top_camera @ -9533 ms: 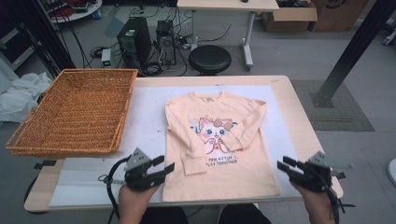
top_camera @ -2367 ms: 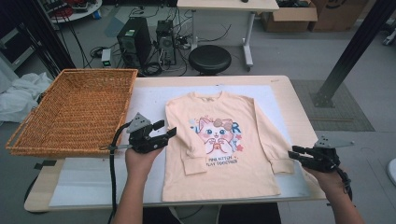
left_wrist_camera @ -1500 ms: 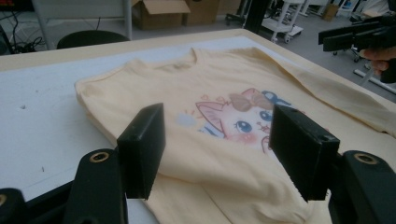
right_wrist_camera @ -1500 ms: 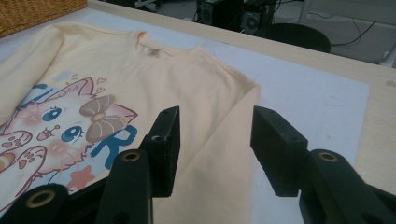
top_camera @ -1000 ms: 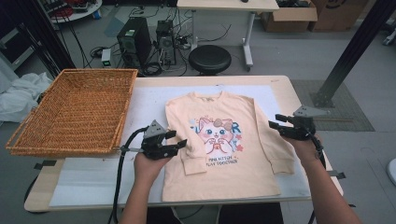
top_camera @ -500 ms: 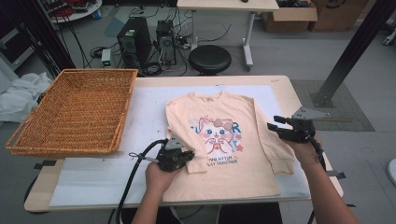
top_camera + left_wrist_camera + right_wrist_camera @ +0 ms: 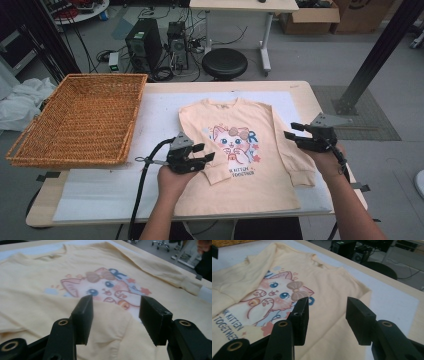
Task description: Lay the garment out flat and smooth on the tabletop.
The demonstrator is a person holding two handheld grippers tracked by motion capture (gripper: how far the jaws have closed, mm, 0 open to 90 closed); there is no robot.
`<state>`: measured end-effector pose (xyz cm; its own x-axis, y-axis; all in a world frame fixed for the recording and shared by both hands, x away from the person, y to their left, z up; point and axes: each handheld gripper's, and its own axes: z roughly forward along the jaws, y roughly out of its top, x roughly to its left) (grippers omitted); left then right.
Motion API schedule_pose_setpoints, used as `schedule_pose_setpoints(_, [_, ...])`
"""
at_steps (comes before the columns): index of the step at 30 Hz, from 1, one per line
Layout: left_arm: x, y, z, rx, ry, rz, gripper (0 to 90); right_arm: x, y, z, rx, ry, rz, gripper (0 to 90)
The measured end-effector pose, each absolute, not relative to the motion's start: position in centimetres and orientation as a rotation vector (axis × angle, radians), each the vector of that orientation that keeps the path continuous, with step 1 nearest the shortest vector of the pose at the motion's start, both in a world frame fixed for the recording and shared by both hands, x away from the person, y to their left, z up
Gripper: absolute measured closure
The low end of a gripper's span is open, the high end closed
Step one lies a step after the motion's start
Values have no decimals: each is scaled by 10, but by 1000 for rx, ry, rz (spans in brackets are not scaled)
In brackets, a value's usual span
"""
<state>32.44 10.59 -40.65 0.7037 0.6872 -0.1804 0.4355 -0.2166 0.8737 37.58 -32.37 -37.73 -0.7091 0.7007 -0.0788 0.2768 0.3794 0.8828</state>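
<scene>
My left claw has just been opening – nothing in it now – above the folded sleeve in the middle of the frame. The shirt lies flat on the table. Its other sleeve runs long, top to bottom, right beside my right claw – open and empty, the nearer one.

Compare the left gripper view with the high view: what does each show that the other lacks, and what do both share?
Left gripper view alone: a close look along its two black jaws, standing apart with nothing between them, above the folded sleeve.

High view alone: the wicker basket at the table's left, the white mat, both hands, the left gripper and the right gripper, and the stool behind the table.

Both: the cream sweatshirt with its kitten print.
</scene>
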Motion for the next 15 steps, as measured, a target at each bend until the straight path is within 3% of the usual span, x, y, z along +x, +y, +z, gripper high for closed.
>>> schedule_pose_setpoints(10, [309,173,-392,1730,968,414,413,371,-238,-382,699,2372,1360,456])
schedule_pose_setpoints(15, [300,193,-395,1697,990,430,414,348,-169,-395,448,2525,1413,484])
